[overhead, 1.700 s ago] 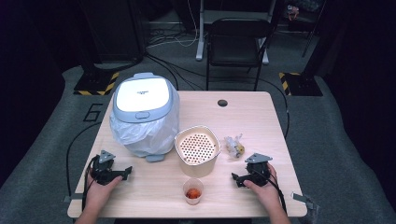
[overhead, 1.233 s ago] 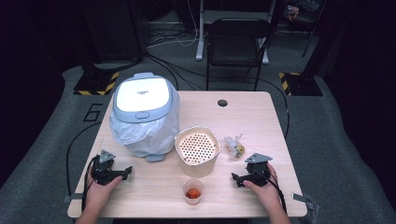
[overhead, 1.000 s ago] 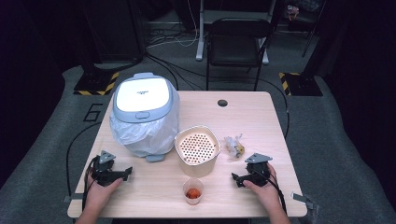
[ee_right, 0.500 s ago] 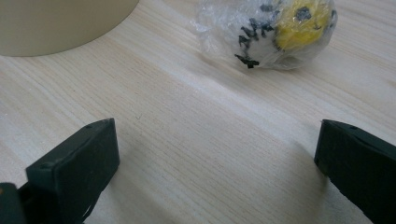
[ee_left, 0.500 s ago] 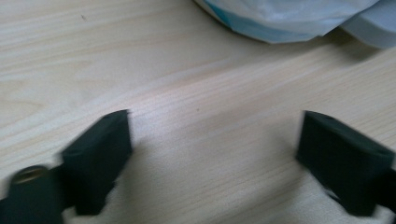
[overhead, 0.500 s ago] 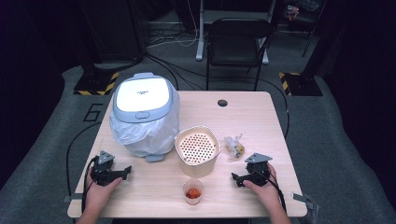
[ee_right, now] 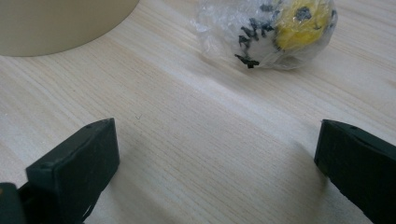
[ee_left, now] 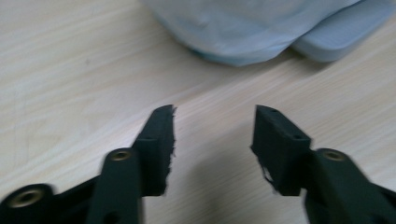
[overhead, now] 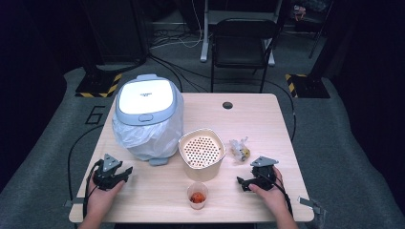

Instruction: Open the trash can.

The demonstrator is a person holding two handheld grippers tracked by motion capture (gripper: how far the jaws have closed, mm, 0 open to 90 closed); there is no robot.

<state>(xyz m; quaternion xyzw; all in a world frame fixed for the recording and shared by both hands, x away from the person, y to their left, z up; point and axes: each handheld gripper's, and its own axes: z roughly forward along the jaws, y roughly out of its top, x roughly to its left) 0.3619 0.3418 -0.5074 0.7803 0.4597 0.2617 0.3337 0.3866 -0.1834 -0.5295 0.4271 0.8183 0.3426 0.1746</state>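
At the lower right of the high view, the right tool (overhead: 249, 180) is resting on the pale wooden bench (overhead: 267, 124), jaws spread wide and holding nothing, with the small crumpled clear plastic bag of yellow-and-black contents (ee_right: 273, 32) lying just ahead of it. At the lower left, the left tool (overhead: 119, 173) is lying released too, pointing toward the white plastic-wrapped bin (overhead: 148, 119).

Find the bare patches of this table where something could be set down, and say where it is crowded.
The table's far right stretch, beyond the wrapped bundle around the round hole, is bare. So is the near strip between the left gripper and the small cup. It is crowded at the middle: bagged bin, perforated tub, cup and bundle sit close together.
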